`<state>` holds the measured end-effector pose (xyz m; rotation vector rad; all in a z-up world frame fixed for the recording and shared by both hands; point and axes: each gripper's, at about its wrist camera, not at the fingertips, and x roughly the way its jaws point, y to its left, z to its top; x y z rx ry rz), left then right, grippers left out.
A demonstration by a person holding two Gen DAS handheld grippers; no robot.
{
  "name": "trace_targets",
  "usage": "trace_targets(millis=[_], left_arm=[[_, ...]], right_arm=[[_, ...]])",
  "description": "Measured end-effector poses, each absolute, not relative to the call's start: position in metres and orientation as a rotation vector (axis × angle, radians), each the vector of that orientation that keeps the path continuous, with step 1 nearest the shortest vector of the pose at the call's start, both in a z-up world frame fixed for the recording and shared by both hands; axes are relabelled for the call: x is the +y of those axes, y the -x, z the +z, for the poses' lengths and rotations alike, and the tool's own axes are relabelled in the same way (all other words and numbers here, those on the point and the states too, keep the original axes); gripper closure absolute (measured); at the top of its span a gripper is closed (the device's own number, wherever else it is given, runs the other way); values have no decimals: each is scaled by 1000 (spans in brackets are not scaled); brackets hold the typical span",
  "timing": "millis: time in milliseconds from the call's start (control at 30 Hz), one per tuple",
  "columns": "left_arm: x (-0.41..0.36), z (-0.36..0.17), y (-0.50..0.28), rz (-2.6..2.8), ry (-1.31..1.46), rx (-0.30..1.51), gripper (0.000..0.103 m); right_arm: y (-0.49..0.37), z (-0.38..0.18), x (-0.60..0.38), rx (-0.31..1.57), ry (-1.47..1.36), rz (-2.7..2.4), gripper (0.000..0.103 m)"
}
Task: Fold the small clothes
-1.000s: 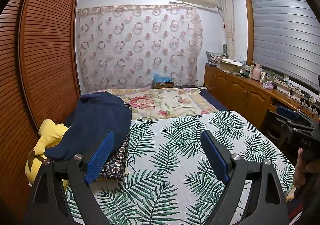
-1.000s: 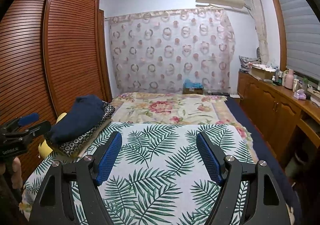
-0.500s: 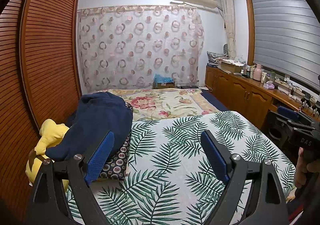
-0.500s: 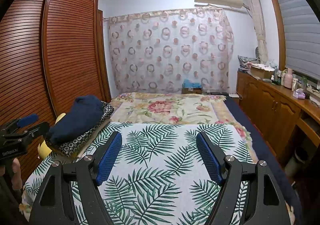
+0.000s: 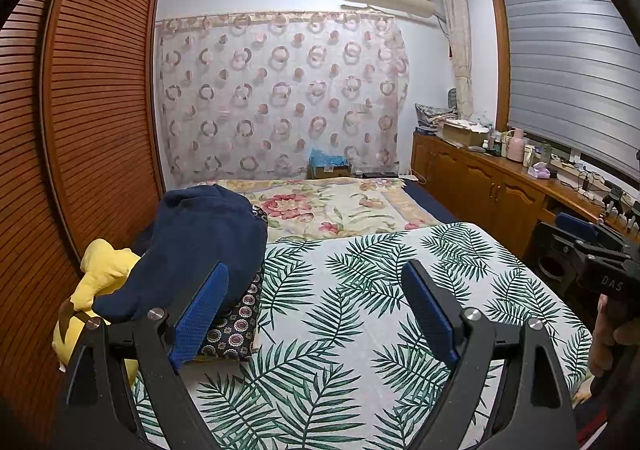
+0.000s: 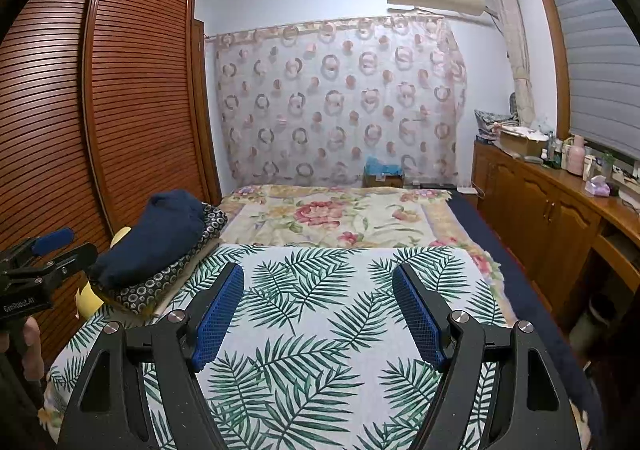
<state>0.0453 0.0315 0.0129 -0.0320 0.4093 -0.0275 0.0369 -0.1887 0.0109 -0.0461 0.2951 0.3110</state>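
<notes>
Hovering spread and empty over the palm-leaf-print bedsheet (image 5: 360, 290), the left claw (image 5: 316, 314) and right claw (image 6: 318, 316) are barely shifting, leaving the rumpled navy-blue garment (image 5: 200, 246) piled at the bed's edge.

- The clothes pile (image 5: 200, 246) lies on the bed's (image 5: 360, 290) left edge.
- The closet (image 5: 80, 130) stands left of the bed.
- The cabinet (image 5: 500, 190) stands right of the bed.
- The curtain (image 5: 280, 90) hangs behind the bed.

Left gripper (image 5: 316, 314) and right gripper (image 6: 318, 316) hover level, jaws spread wide, empty.
</notes>
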Motion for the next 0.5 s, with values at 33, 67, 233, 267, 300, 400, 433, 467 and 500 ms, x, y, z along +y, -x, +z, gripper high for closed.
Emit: trace_targets(millis=[33,67,233,267,300,400,433,467,500], left_arm=[[33,14,-46,-27,32,409,14],[32,13,-45,-28,32,410,14],[32,13,-46,-27,31,409,14],[32,12,-45,-28,31,409,14],[32,12,-45,-28,32,409,14],[32,12,-46,-29,31,410,14],[32,12,-46,-32,30,410,14],[32,12,-45,-32,30,409,14],[34,15,-45,-31,30,409,14]], right_arm=[[-37,11,-189,295,47,311,25],[-37,11,-189,295,47,312,25],[-37,11,-189,296,46,312,25],[-37,11,-189,296,46,313,25],[-37,11,-189,296,45,313,25],[-37,11,-189,297,45,314,25],[-36,10,-188,296,45,313,25],[-36,10,-189,297,45,313,25],[-36,10,-189,298,44,313,25]])
